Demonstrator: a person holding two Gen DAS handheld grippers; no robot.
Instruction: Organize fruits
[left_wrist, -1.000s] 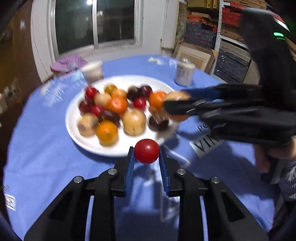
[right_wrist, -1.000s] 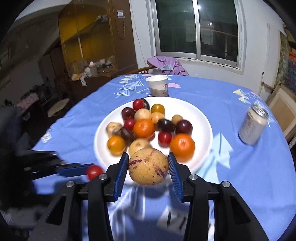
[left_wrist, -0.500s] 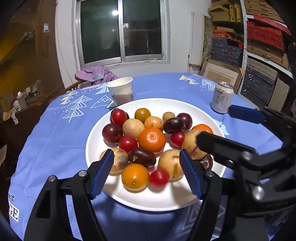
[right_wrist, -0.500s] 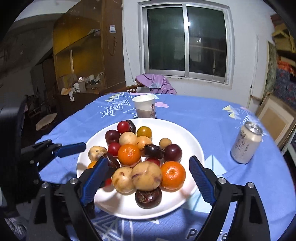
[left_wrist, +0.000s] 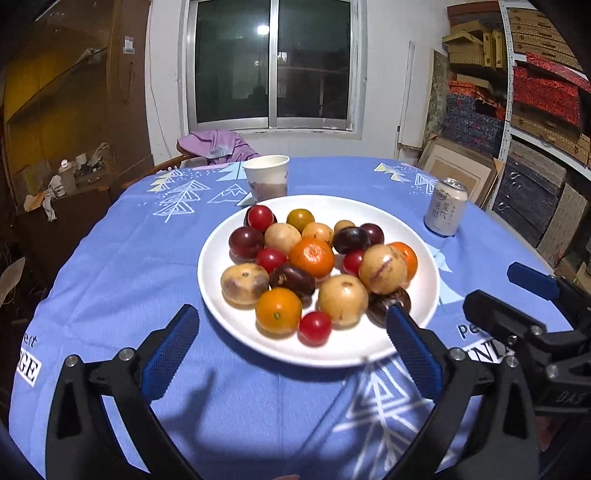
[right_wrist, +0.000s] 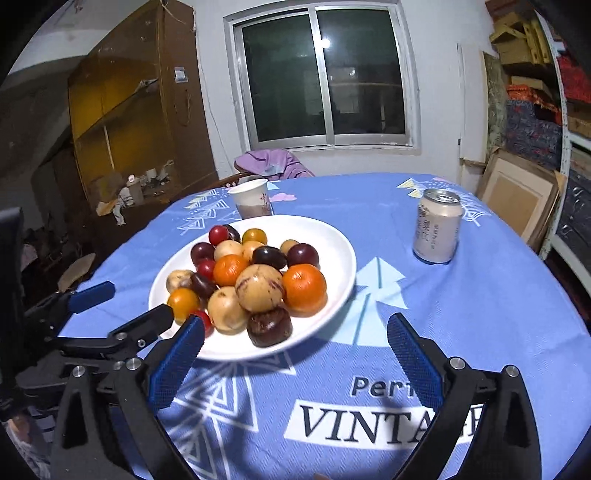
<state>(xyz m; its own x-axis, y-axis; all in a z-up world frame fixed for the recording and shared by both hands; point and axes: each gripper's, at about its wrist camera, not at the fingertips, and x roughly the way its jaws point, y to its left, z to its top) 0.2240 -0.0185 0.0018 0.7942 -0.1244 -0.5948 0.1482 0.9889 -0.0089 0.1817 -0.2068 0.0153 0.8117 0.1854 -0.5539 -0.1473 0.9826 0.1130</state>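
A white plate (left_wrist: 332, 354) (right_wrist: 325, 236) on the blue tablecloth holds a heap of oranges, dark plums, tan fruits and red cherry tomatoes. One red cherry tomato (left_wrist: 314, 328) (right_wrist: 205, 321) lies at the plate's near edge. A tan purple-streaked fruit (left_wrist: 382, 268) (right_wrist: 259, 288) rests on the pile. My left gripper (left_wrist: 291, 310) hovers at the plate's near rim, its jaws opening with nothing held. My right gripper (right_wrist: 295, 319) is over the cloth beside the plate, jaws also opening and empty. Each gripper shows in the other's view: right gripper (left_wrist: 495, 286), left gripper (right_wrist: 136, 301).
A paper cup (left_wrist: 266, 181) (right_wrist: 253, 199) stands just behind the plate. A drink can (left_wrist: 445, 211) (right_wrist: 437, 225) stands to the plate's right. A purple cloth (left_wrist: 218, 144) hangs on a chair beyond the table. Stacked boxes (left_wrist: 535, 110) fill shelves on the right.
The left gripper let go of the red cherry tomato, now on the plate's near edge. The right gripper released the tan fruit onto the pile. Both opened wide and drew back.
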